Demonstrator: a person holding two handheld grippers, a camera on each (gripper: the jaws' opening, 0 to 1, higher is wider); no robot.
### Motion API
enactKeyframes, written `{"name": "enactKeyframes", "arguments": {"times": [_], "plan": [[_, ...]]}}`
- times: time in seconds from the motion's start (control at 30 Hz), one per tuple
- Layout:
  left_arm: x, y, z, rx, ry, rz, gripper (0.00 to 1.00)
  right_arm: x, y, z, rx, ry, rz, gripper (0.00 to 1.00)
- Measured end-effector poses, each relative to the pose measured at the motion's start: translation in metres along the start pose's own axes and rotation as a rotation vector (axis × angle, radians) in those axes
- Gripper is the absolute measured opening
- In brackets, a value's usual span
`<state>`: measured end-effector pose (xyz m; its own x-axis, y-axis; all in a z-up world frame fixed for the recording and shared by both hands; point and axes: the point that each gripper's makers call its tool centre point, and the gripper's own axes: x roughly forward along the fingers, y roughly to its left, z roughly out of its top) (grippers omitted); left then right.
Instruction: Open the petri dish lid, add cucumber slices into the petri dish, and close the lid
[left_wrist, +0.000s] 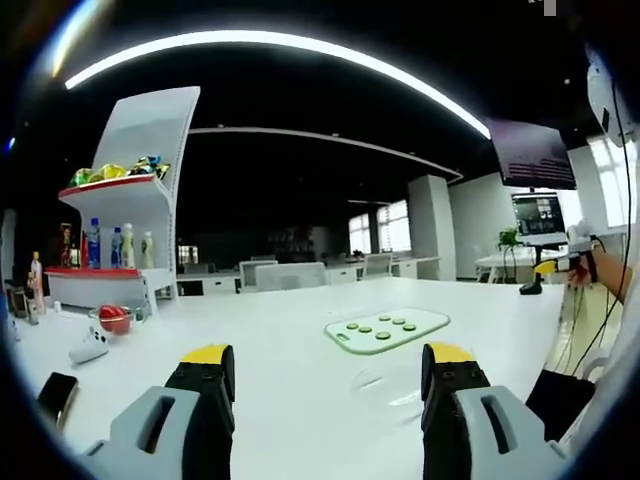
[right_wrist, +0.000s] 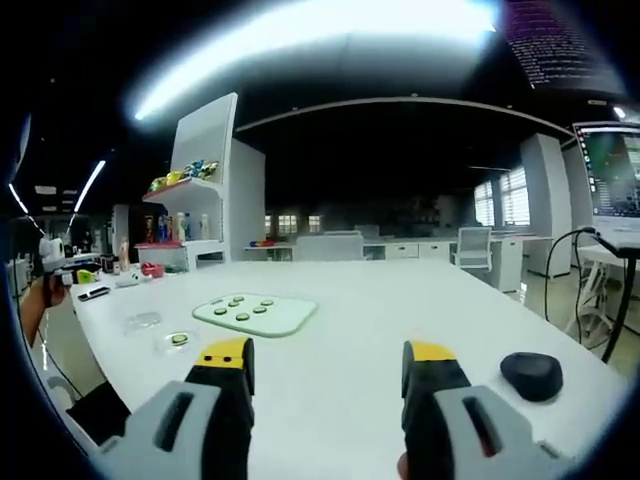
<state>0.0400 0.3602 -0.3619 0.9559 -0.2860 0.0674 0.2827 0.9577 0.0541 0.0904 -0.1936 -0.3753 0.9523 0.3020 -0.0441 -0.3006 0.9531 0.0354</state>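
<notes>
White table is holding a tray of cucumber slices; beside it, both grippers are gaping wide, holding nothing.

white table, pale green tray w/ dark green slices, yellow-tipped black jaws.

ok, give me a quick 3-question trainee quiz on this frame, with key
1. True or false: the left gripper and right gripper are both open and hold nothing.
2. What do the six cucumber slices lie on? A) pale green cutting board B) shelf C) bare table
3. Fill in: in the right gripper view, one more slice already sits in the clear ____.

Key: 1 true; 2 A; 3 petri dish
</notes>
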Motion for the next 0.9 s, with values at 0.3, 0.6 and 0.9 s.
{"name": "enactKeyframes", "arguments": {"times": [0.3, 0.6, 0.9], "plan": [[0.001, -0.002, -0.007, 0.012, 0.024, -0.033, 0.76, 0.005, -0.001, 0.007, 0.027, -0.009, 0.035, 0.6], [0.001, -0.005, -0.002, 0.05, 0.025, -0.099, 0.75, 0.014, 0.002, 0.022, 0.029, -0.039, 0.079, 0.63], [0.003, -0.011, 0.003, 0.04, 0.011, -0.198, 0.76, 0.021, 0.014, 0.037, 0.007, -0.061, 0.16, 0.67]]}}
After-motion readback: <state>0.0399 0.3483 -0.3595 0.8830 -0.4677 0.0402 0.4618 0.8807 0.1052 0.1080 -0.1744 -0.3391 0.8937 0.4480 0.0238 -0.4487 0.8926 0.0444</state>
